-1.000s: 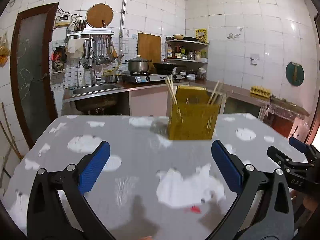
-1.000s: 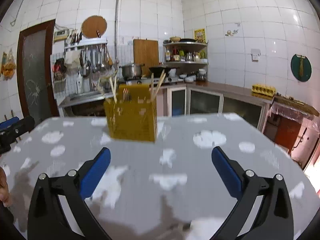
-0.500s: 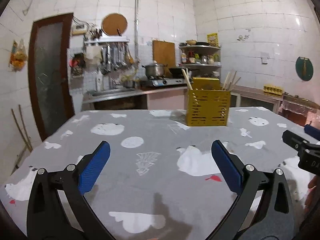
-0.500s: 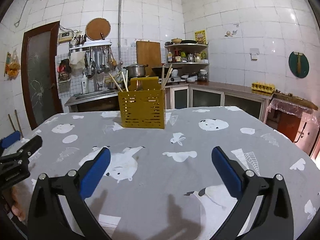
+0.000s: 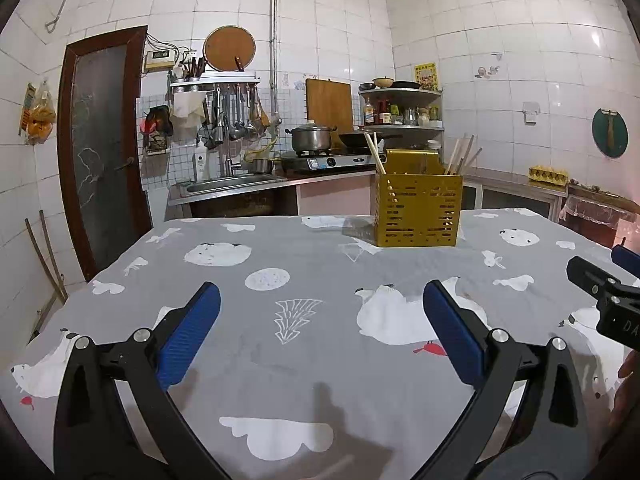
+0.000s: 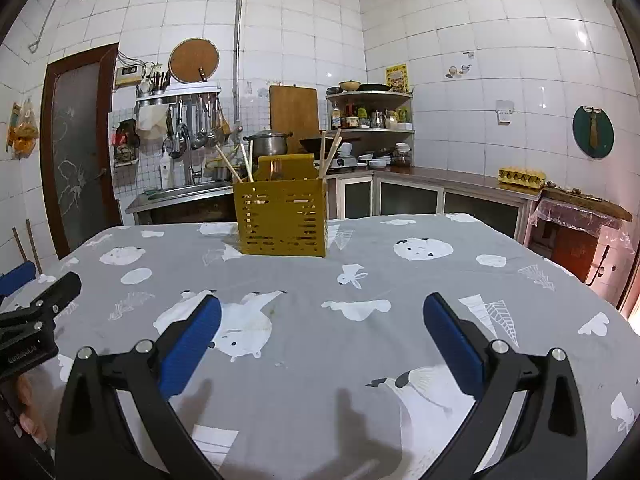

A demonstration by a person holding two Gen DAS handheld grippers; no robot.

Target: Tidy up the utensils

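Yellow slotted caddy [image 5: 418, 210] upright, chopsticks [image 6: 329, 151] inside.

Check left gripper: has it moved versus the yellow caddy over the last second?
Yes. The left gripper has pulled back from the yellow caddy, which now looks smaller and farther up the tablecloth. Jaws open, empty.

Both wrist views look low across the table [image 5: 304, 248], sharing the far yellow caddy [image 6: 282, 220].
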